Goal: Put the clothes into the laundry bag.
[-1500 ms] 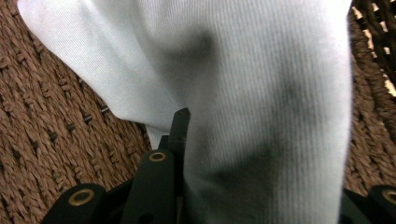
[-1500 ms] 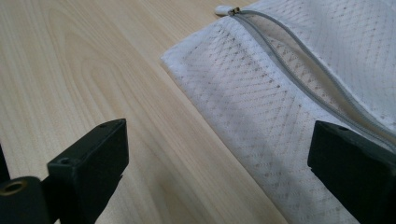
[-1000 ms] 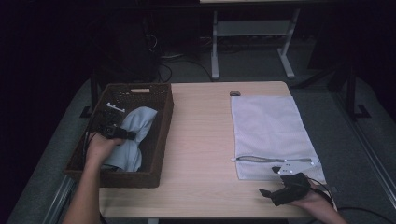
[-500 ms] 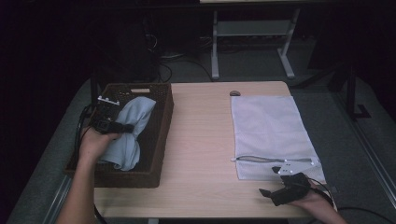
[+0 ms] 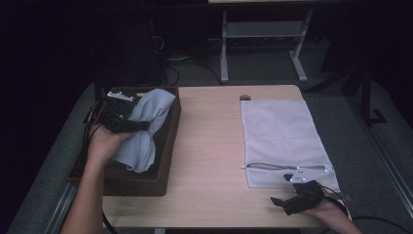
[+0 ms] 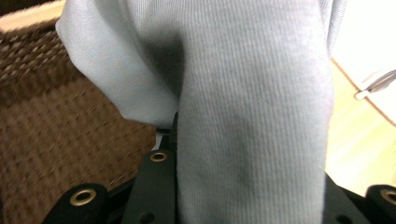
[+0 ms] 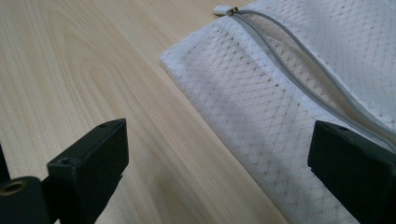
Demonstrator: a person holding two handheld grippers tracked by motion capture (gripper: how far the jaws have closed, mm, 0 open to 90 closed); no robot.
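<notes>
Now cloth [image 6: 252,107] between left gripper [image 5: 139,126] jaws.

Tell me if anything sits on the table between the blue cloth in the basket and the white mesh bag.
Nothing visible does. The blue cloth, clamped in the left gripper, hangs over the basket, and bare table runs from there to the mesh bag. The right gripper waits, open, at the bag's near corner.
</notes>
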